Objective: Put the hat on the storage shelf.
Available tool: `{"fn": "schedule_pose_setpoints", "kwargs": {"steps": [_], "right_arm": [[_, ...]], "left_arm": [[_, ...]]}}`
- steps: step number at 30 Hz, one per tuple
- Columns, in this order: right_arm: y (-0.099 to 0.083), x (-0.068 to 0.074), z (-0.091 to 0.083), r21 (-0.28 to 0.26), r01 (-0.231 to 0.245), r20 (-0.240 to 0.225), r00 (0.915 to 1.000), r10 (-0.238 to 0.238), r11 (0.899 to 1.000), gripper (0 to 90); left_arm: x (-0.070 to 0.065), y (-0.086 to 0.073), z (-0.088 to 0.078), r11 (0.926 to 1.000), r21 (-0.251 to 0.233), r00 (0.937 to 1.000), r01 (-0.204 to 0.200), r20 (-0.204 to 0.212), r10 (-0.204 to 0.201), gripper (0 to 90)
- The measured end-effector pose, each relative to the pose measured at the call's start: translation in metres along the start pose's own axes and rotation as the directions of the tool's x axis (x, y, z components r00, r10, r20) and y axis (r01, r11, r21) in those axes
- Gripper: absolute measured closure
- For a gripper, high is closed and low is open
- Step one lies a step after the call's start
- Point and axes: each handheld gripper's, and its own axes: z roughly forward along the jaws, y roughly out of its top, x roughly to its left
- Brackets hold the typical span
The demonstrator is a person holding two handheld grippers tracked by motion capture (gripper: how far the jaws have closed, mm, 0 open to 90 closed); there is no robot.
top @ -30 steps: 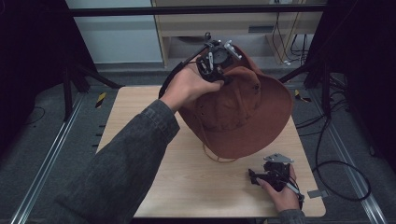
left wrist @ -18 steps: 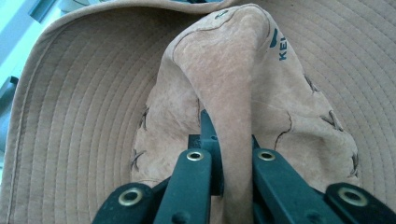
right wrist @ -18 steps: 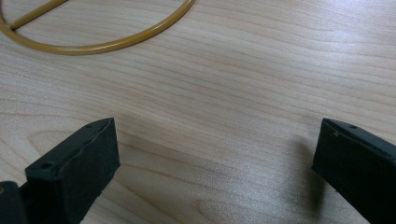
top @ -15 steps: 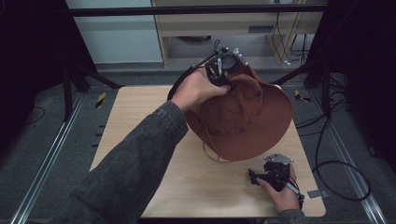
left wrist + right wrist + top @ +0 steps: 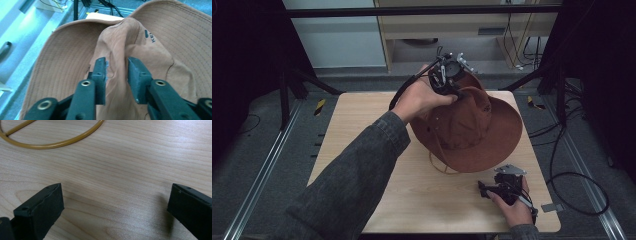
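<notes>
Left tongs (image 5: 116,72) have just been opening around the hat (image 5: 472,130) crown (fabric between, unpinched), release looks underway; right tongs (image 5: 112,207) gape, idle, lower right

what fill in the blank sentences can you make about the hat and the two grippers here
1. The hat is ____ in colour.
2. The left gripper has a fold of the hat's ____ between its fingers.
3. The right gripper has nothing between its fingers and sits low over the ____ table.
4. A yellowish ____ loops out from under the hat's brim.

Missing words: brown; crown; wooden; cord
</notes>
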Motion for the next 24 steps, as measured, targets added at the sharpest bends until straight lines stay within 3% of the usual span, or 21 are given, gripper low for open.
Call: {"fn": "schedule_pose_setpoints", "kwargs": {"steps": [8, 17, 24], "right_arm": [[0.000, 0.000, 0.000, 0.000, 0.000, 0.000, 1.0000, 0.000, 1.000, 0.5], [0.000, 0.000, 0.000, 0.001, 0.000, -0.001, 1.0000, 0.000, 1.000, 0.5], [0.000, 0.000, 0.000, 0.000, 0.000, 0.000, 1.0000, 0.000, 1.000, 0.5]], "left_arm": [[-0.001, -0.007, -0.004, 0.9997, -0.021, 0.9999, 0.008, 0.010, -0.008, 52.8], [-0.006, -0.012, -0.012, 0.9990, -0.045, 0.9999, 0.007, 0.013, -0.007, 27.2], [-0.009, -0.018, -0.019, 0.9979, -0.065, 0.9999, 0.011, 0.007, -0.011, 15.6]]}}
